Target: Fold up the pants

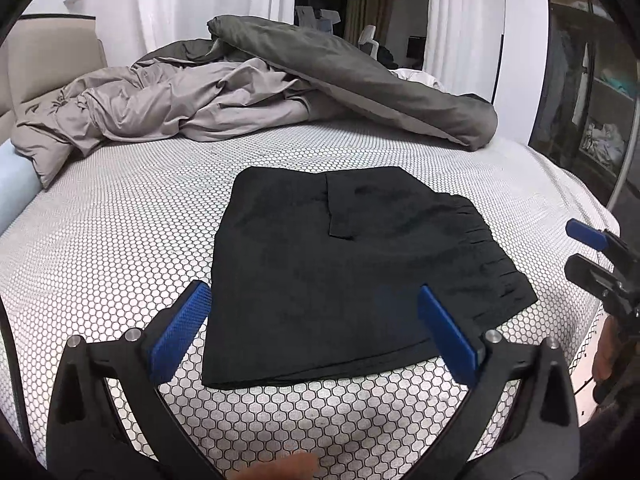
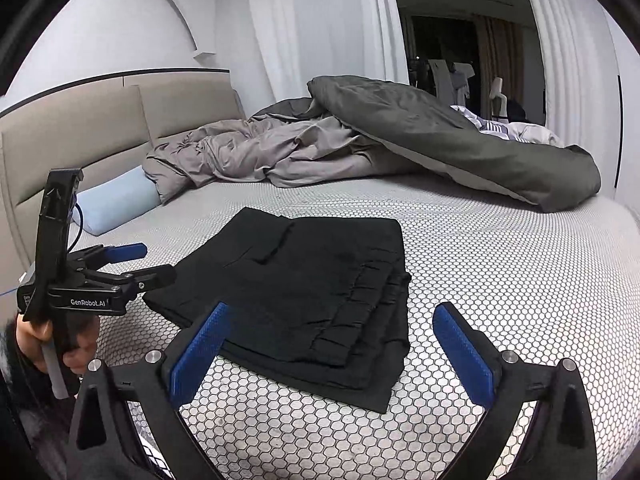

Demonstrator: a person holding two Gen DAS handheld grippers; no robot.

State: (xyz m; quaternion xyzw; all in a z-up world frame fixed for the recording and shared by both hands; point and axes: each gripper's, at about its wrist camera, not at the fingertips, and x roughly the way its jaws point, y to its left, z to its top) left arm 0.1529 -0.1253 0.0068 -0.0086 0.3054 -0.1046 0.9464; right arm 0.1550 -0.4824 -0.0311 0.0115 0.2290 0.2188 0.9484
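— So, where are the pants (image 2: 304, 292)?
— Folded on the bed (image 1: 120, 240). We hold the left gripper (image 1: 316, 332) and right gripper (image 2: 332, 344) above them, fingers apart, empty: fold looks finished.

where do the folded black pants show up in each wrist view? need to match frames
Left wrist: black pants at centre, between the open left tongs, gathered waistband on the right.
Right wrist: the pants at centre-left, waistband facing the open right tongs.
Shared landmark: the dark grey duvet behind the pants.
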